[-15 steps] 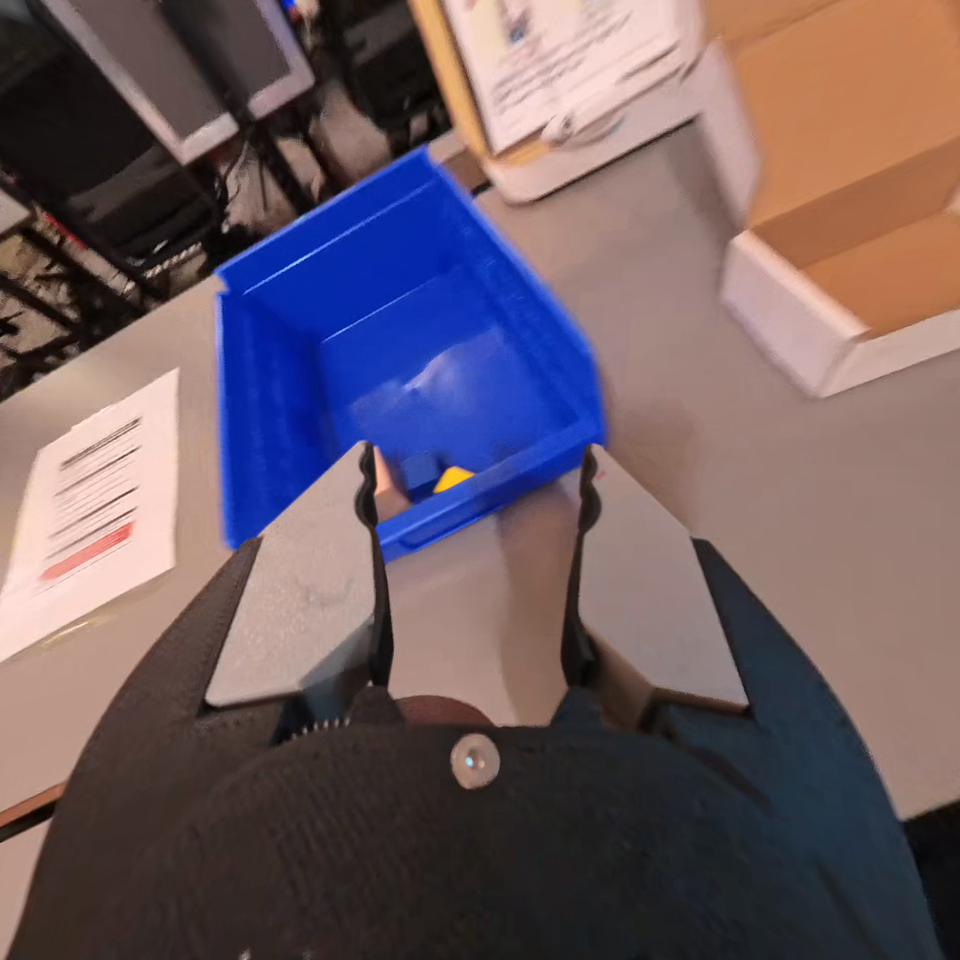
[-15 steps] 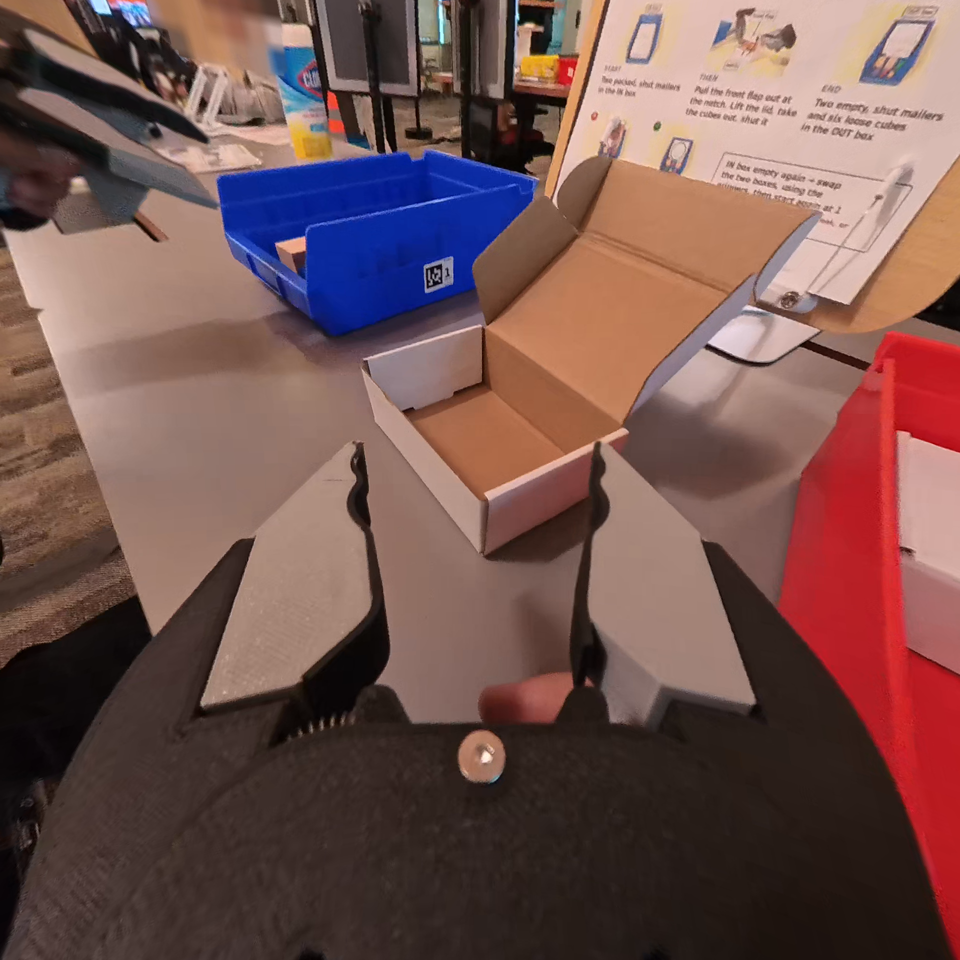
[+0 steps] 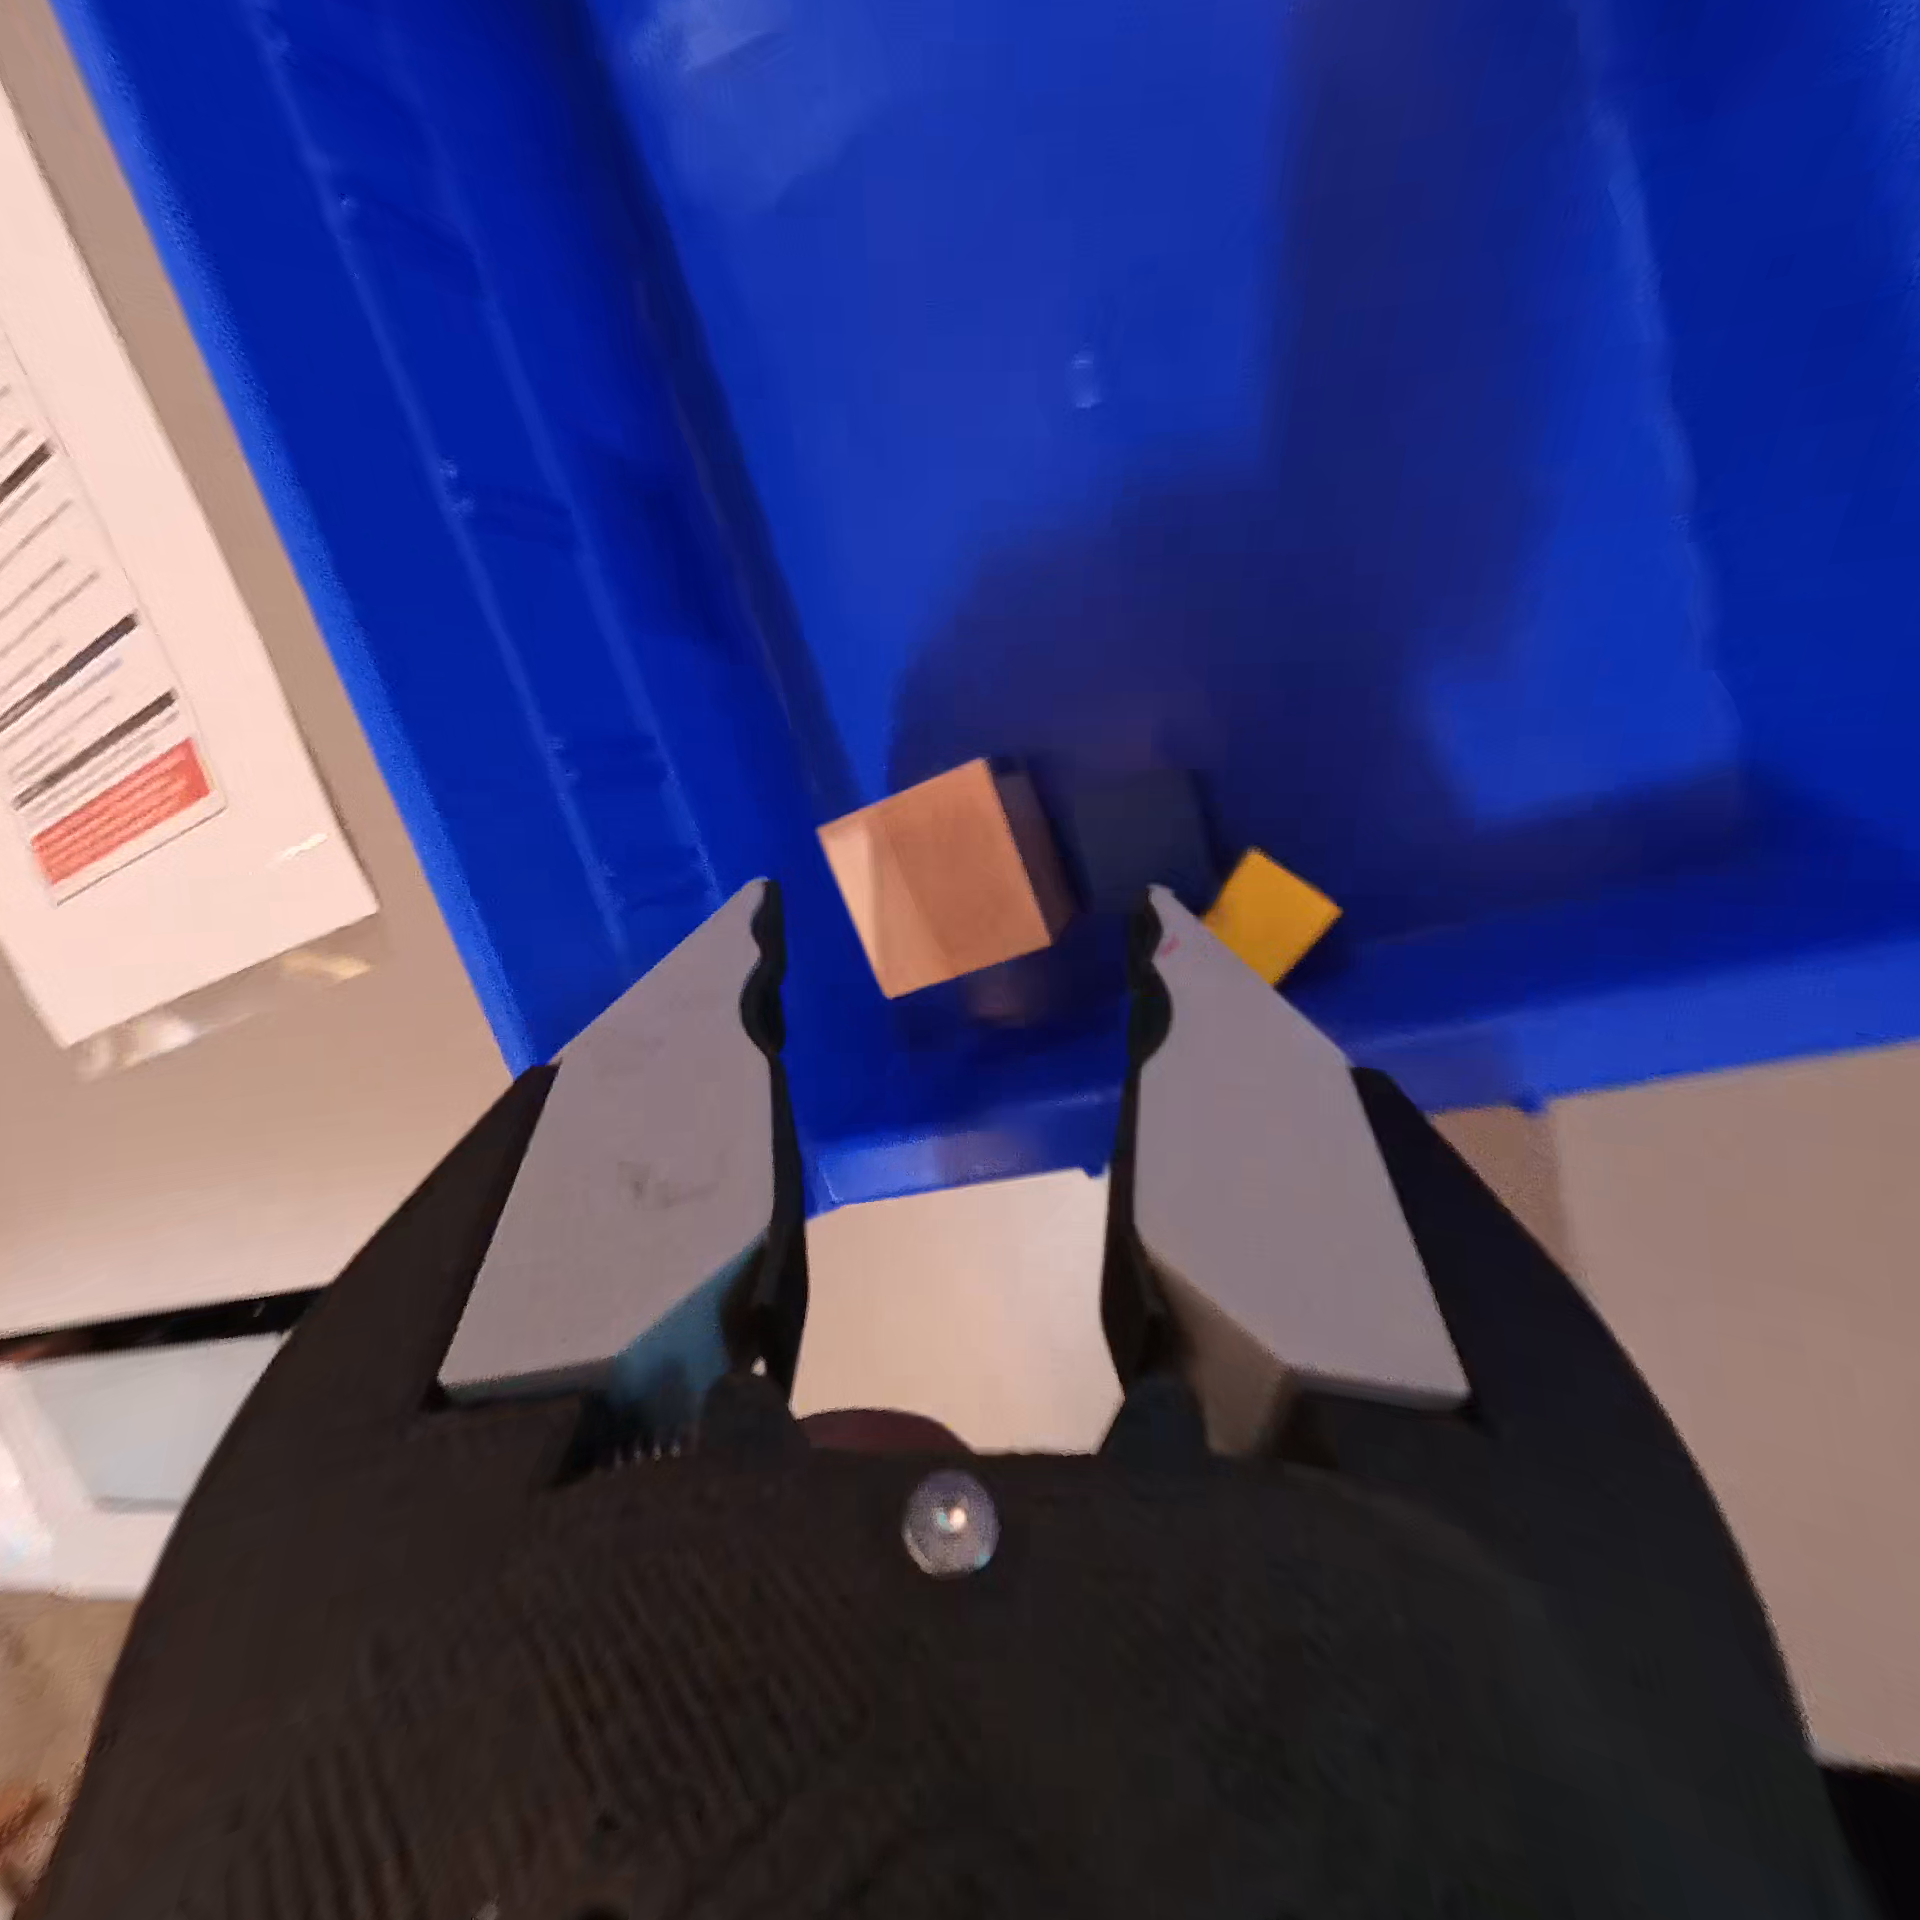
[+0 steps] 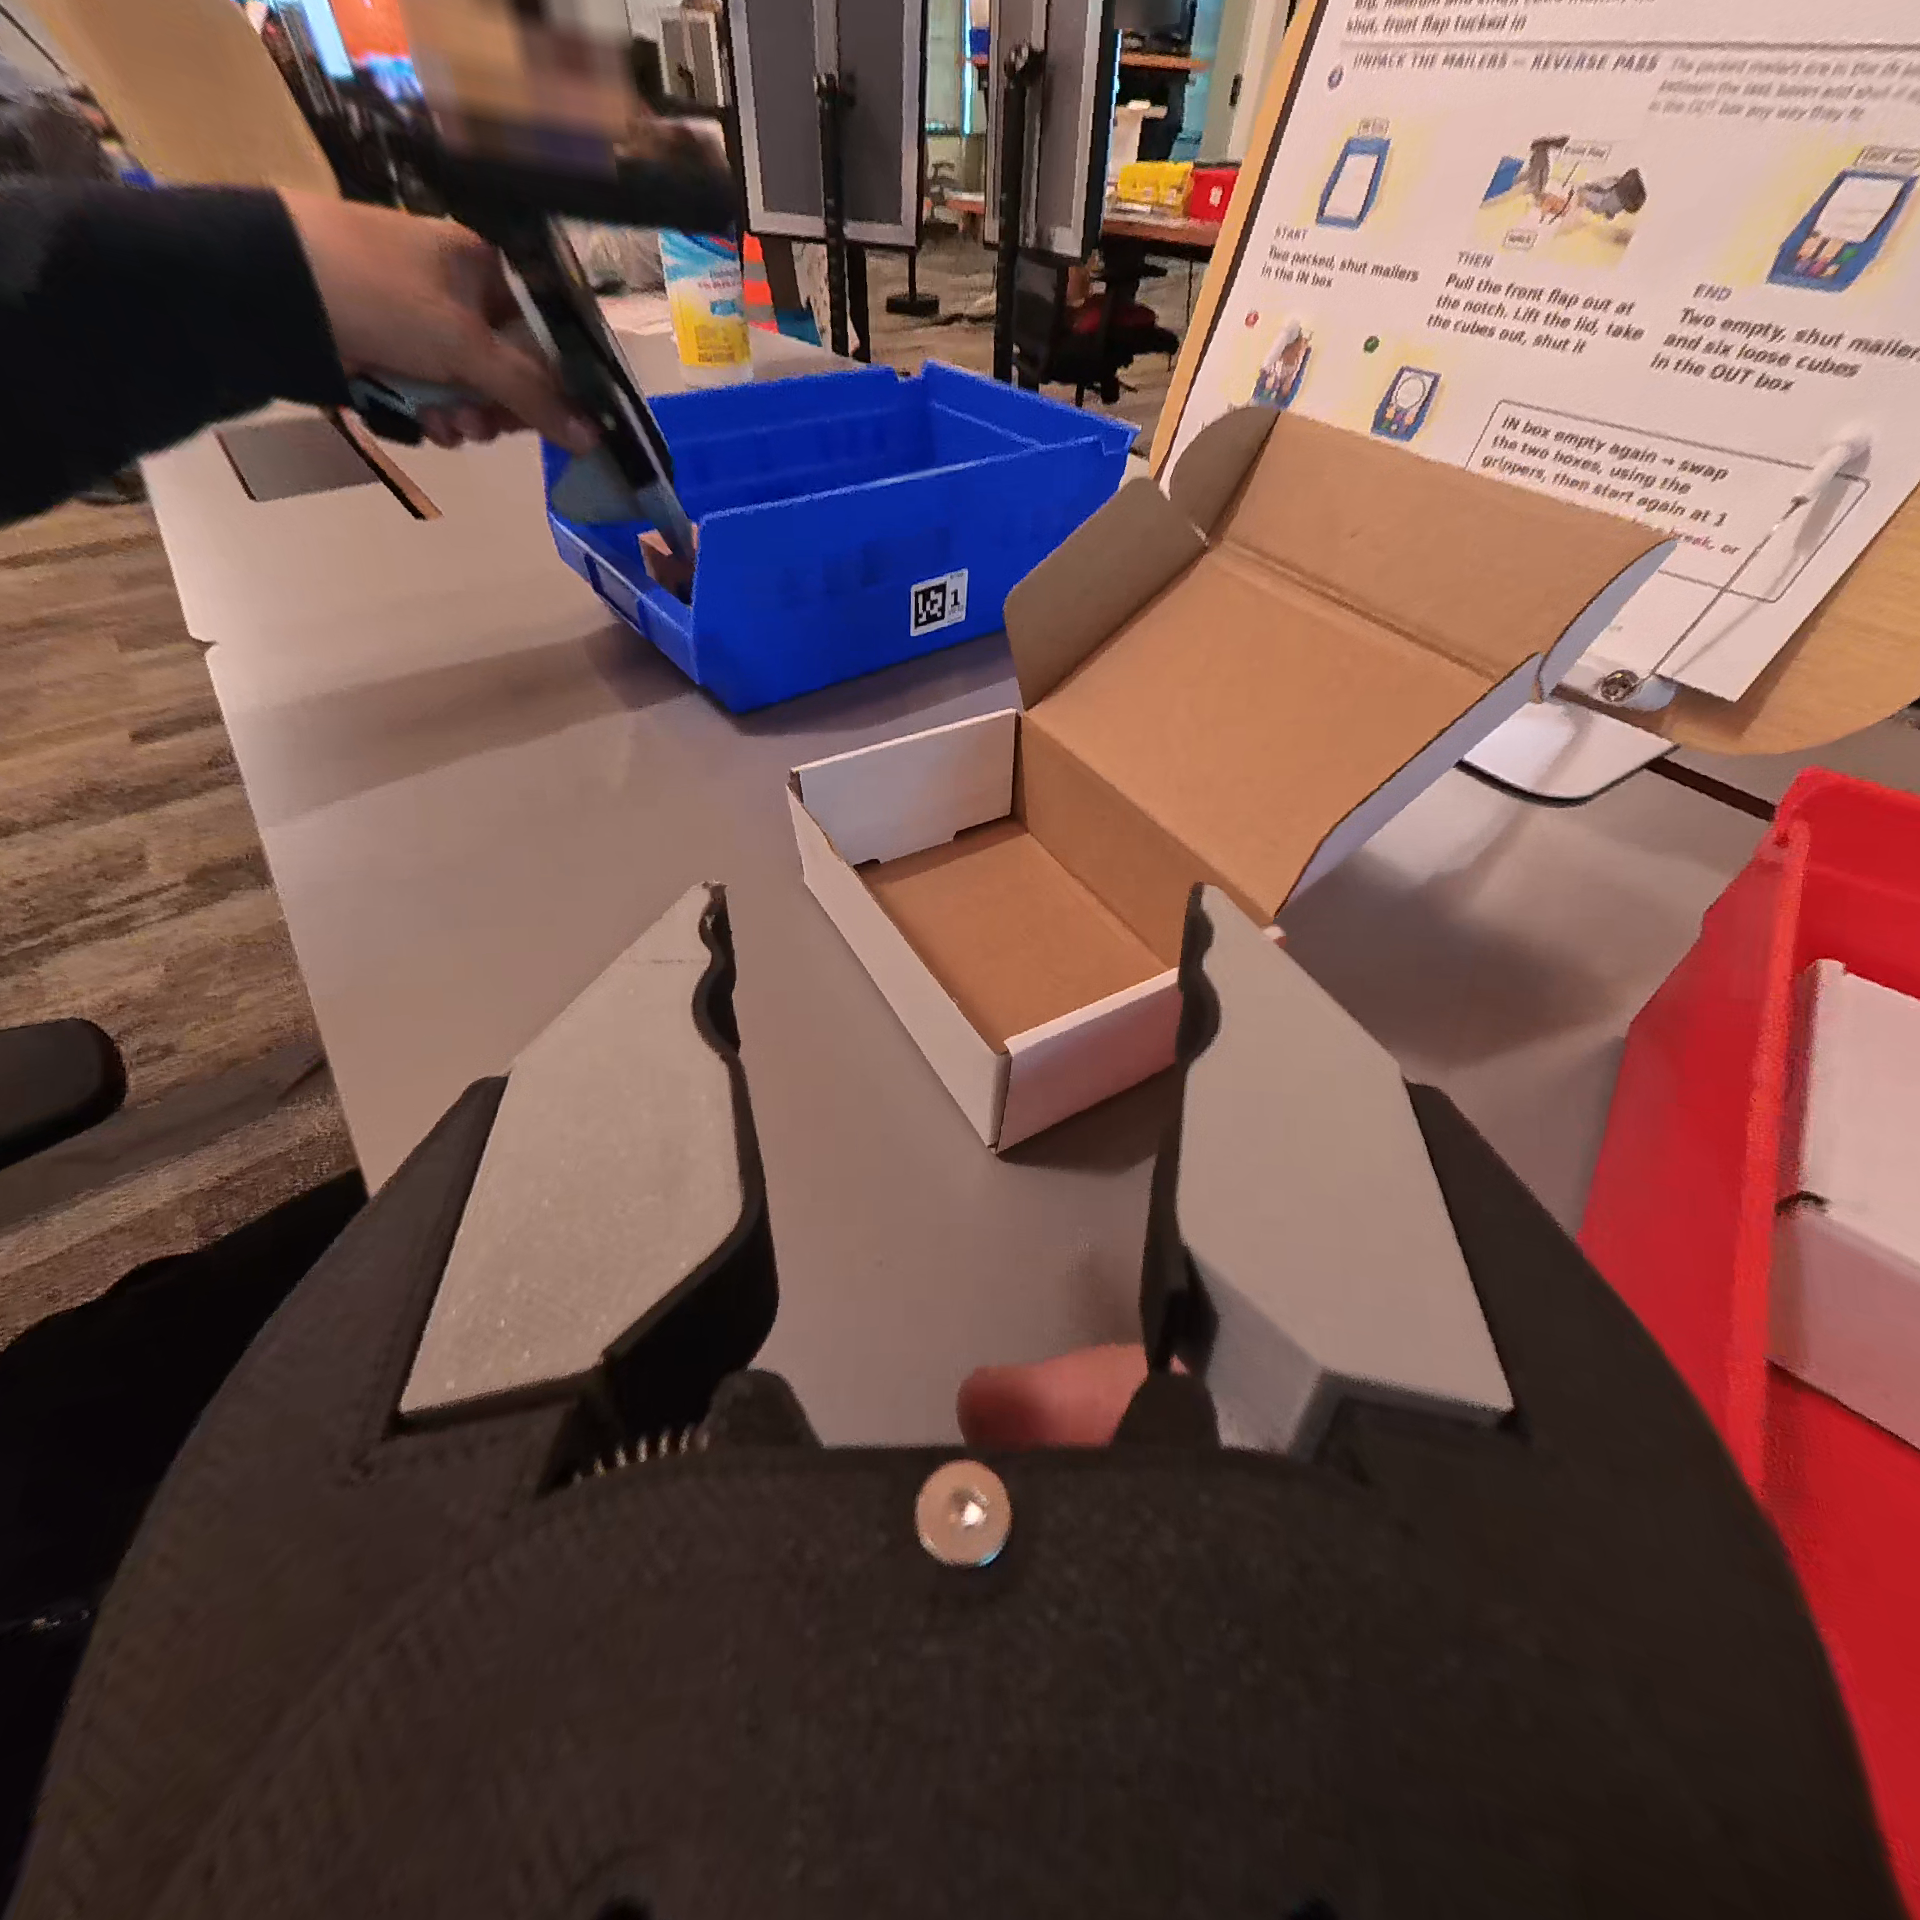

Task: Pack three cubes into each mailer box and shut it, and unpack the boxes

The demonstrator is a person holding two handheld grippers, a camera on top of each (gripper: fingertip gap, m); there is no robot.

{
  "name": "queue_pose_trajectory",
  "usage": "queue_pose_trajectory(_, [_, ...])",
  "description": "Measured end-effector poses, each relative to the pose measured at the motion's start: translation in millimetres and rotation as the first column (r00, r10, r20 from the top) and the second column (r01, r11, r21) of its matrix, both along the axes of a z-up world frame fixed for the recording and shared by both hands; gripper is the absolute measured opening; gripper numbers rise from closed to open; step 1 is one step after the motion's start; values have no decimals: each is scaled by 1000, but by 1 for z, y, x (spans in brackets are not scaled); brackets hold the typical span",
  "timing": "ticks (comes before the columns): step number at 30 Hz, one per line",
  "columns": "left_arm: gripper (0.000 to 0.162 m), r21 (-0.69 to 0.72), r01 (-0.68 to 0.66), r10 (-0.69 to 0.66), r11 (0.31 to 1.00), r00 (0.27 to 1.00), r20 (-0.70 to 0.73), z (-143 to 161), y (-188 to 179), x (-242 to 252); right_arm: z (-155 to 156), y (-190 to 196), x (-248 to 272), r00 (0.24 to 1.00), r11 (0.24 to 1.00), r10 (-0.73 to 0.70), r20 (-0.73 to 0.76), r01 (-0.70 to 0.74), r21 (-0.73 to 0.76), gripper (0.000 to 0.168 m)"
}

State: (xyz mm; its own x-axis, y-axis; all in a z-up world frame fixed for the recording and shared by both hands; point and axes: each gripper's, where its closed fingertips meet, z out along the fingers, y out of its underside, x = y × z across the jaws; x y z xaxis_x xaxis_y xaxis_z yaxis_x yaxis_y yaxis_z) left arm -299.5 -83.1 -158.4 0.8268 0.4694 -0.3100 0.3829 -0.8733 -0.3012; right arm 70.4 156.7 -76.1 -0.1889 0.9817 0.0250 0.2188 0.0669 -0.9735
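Note:
My left gripper (image 3: 954,914) is open and empty, reaching into the near corner of the blue bin (image 3: 1143,416). A tan wooden cube (image 3: 940,894) lies just beyond its fingertips. A dark blue cube (image 3: 1132,831) sits behind it and a yellow cube (image 3: 1273,912) to the right. My right gripper (image 4: 954,925) is open and empty above the table, just short of the open, empty mailer box (image 4: 997,935), whose lid stands up. In the right wrist view the left gripper (image 4: 623,488) dips into the blue bin (image 4: 831,561).
A red bin (image 4: 1714,1143) at the right holds a white mailer box (image 4: 1860,1195). An instruction board (image 4: 1558,312) stands behind the open mailer. A printed sheet (image 3: 114,727) lies left of the blue bin. A bottle (image 4: 707,312) stands at the far table edge. The grippers' ends are close to 45 centimeters from one another.
My left gripper has moved forward and down into the blue bin, close to the cubes. My right gripper has stayed nearly in place.

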Motion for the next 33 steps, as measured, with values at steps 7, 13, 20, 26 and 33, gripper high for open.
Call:
queue_pose_trajectory(7, [46, -20, -174, 175, 984, 983, 57, -14, 0, -8, 31, -7, 20, 997, 1000, 24, -72, -25, -15, 81])
queue_pose_trajectory(13, [63, 15, -208, 202, 978, 963, 176, -13, -3, 5, 52, -8, 36, 992, 1000, 14, -124, -13, 10, 77])
queue_pose_trajectory(20, [51, -4, -257, 255, 966, 956, 145, -16, -15, -8, 61, -8, 41, 989, 1000, 6, -150, -4, 16, 75])
queue_pose_trajectory(26, [45, 39, -258, 240, 965, 937, 254, -31, -8, -7, 63, -8, 42, 987, 998, -2, -158, 11, 57, 75])
queue_pose_trajectory(33, [44, 255, -14, 9, 967, 1000, 18, 15, 20, -10, 47, -12, 35, 993, 999, 39, -110, -38, 12, 72])
